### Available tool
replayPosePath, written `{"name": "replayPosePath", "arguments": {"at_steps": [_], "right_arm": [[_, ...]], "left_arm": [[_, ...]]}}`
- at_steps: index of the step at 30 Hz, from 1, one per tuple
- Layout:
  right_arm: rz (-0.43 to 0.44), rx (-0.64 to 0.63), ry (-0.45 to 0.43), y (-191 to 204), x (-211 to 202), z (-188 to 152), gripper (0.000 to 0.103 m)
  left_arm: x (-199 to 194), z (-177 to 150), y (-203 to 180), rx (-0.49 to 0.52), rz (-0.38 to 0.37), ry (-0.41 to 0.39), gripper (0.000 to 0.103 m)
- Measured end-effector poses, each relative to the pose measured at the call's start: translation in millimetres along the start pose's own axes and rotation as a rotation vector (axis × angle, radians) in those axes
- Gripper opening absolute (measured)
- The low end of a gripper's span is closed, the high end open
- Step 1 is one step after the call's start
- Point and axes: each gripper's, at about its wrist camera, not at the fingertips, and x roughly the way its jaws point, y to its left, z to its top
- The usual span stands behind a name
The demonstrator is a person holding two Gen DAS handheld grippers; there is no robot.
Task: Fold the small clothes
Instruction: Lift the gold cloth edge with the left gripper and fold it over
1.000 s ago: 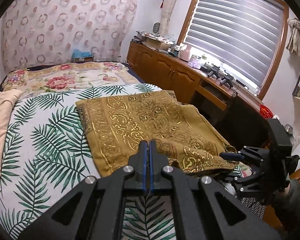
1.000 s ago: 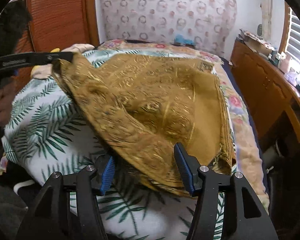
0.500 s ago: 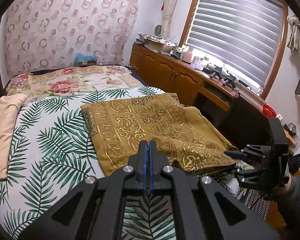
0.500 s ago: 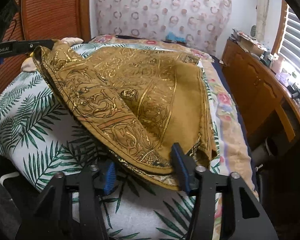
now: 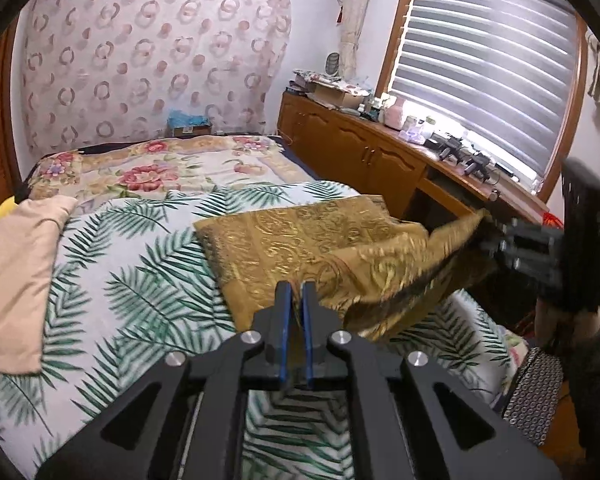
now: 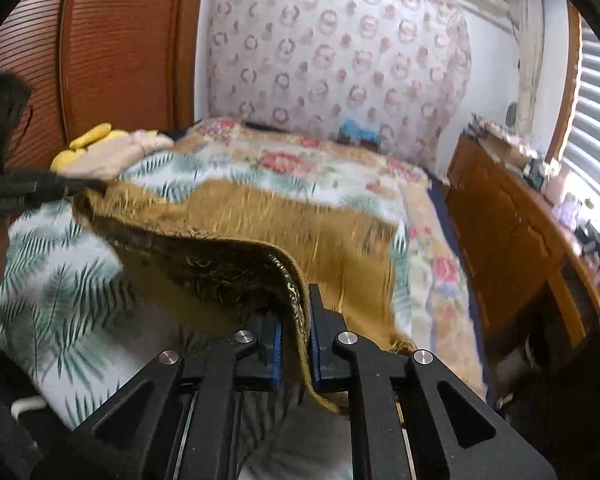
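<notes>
A mustard cloth with gold patterns (image 5: 300, 236) lies on the palm-leaf bedspread (image 5: 120, 272). My left gripper (image 5: 297, 286) pinches the cloth's near edge; its jaws are opening slightly, with fabric still between the blue pads. In the right wrist view the cloth (image 6: 300, 216) drapes over my right gripper (image 6: 296, 304), whose jaws are closing on its patterned hem and hold that corner up off the bed. The right gripper (image 5: 496, 236) appears blurred at the right of the left wrist view, with the raised corner in it. At the far left of the right wrist view, the left gripper (image 6: 76, 188) holds the other corner.
A beige garment (image 5: 16, 272) lies on the bed's left side, with something yellow (image 6: 88, 140) behind it. A floral quilt (image 5: 160, 168) covers the far half of the bed. A wooden cabinet (image 5: 360, 156) with clutter runs along the right, under the blinds.
The right gripper has closed on the cloth's near right corner and lifted it off the bed. The left gripper's pads have parted a little around the edge they hold.
</notes>
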Motion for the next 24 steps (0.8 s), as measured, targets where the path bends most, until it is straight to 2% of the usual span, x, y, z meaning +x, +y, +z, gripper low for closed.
{"name": "replayPosePath", "arguments": {"at_steps": [3,6,11,18,22,24], "right_arm": [[-0.004,-0.013,-0.009,-6.1,21.4,21.0,0.007],[-0.001,-0.009,0.002,-15.4,48.7,35.3,0.006],[-0.003,-0.026,0.044,-27.9,95.6,53.4,0.005],[0.015,-0.072,0.091,-33.3,151.9,69.3,0.005],[0.034,-0.055,0.149,-40.9,187.7,70.6,0.007],[0.045,-0.017,0.153,-47.5,195.3,73.5,0.02]], "left_arm": [[3.2,6.8,16.6,-0.005,0.03,-0.008,0.019],[7.8,11.4,34.0,-0.018,0.028,-0.001,0.031],[23.6,14.3,52.8,-0.032,0.022,0.032,0.062],[62.5,23.6,65.4,-0.019,0.038,0.093,0.063],[85.3,30.7,64.4,0.007,0.039,0.126,0.063],[96.3,34.6,63.2,0.018,0.037,0.141,0.063]]}}
